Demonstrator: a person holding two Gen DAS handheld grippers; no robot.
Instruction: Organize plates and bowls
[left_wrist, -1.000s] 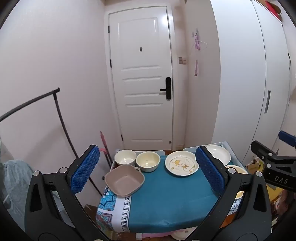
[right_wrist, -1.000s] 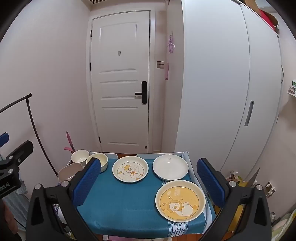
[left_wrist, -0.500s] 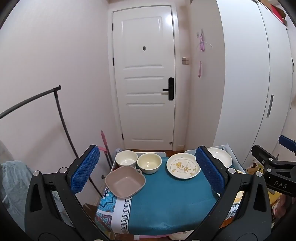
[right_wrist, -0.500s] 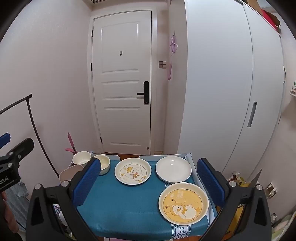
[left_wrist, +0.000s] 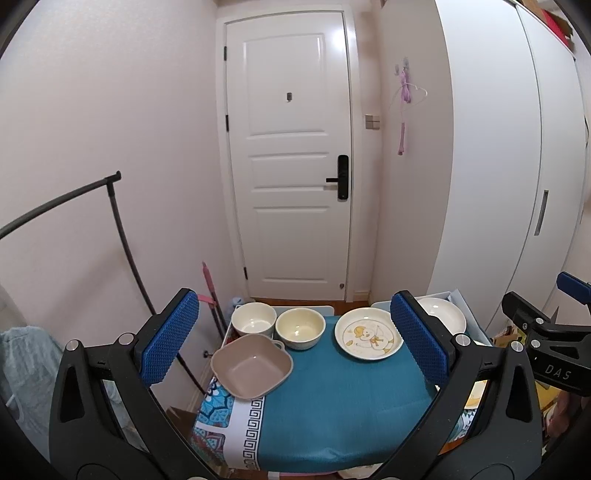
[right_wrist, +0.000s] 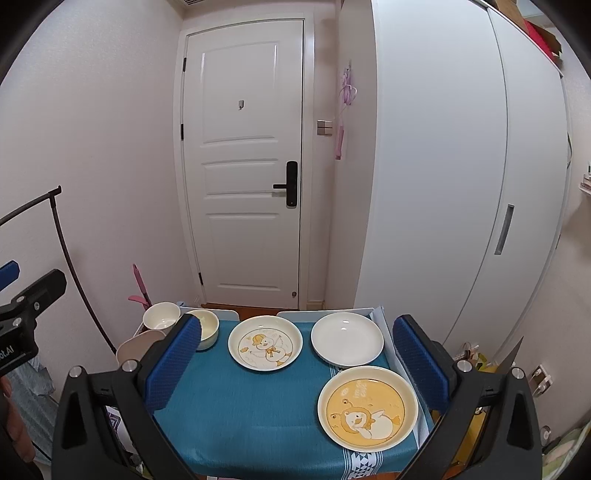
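Note:
A small table with a teal cloth (left_wrist: 332, 398) holds the dishes. At its left are a square taupe bowl (left_wrist: 251, 371), a white bowl (left_wrist: 253, 320) and a cream bowl (left_wrist: 300, 326). A duck plate (right_wrist: 265, 347), a plain white plate (right_wrist: 347, 339) and a yellow duck plate (right_wrist: 367, 408) lie to the right. My left gripper (left_wrist: 295, 343) is open and empty, held above the table's near side. My right gripper (right_wrist: 297, 363) is open and empty, also short of the dishes.
A white door (left_wrist: 291, 166) stands behind the table. White wardrobe doors (right_wrist: 461, 184) run along the right. A dark clothes rail (left_wrist: 118, 221) stands at the left, with a pink-handled tool (left_wrist: 208, 284) leaning beside it.
Both grippers have pulled back and tilted slightly up, so the table sits a little lower and farther in both views. The dishes have not moved.

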